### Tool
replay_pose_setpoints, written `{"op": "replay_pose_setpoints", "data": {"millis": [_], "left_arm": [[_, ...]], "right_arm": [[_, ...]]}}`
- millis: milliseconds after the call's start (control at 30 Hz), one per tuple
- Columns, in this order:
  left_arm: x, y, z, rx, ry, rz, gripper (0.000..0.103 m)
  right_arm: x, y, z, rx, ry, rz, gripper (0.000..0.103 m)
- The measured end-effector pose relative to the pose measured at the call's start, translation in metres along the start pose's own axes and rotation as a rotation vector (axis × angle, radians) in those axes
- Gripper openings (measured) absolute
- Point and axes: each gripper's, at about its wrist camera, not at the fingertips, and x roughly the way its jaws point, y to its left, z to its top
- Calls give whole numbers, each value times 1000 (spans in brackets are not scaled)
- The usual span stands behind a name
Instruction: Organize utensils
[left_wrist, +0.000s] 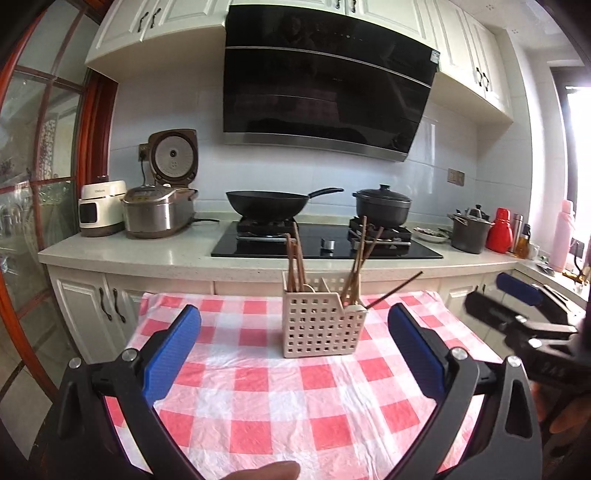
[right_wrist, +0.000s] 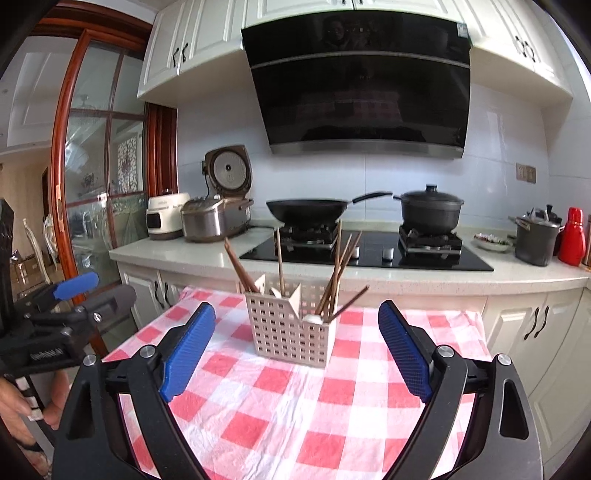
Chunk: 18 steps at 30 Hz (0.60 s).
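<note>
A cream perforated utensil holder stands on a table with a red-and-white checked cloth. Several brown wooden chopsticks lean in its compartments, and a white spoon end peeks out at its lower corner. My left gripper is open, its blue pads wide apart on the near side of the holder, with nothing between them. My right gripper is open too, short of the holder and holding nothing. Each gripper shows at the edge of the other's view.
Behind the table runs a white counter with a black hob, a wok, a lidded black pot, rice cookers, a grey pot and a red flask. A glass door with a red wooden frame is on the left.
</note>
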Motion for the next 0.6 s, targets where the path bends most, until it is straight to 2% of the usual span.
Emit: {"op": "replay_pose_setpoints", "data": {"millis": [600], "left_arm": [[10, -7, -6, 17, 45, -11, 98]], "right_arm": [[7, -2, -6, 1, 42, 15, 85]]}}
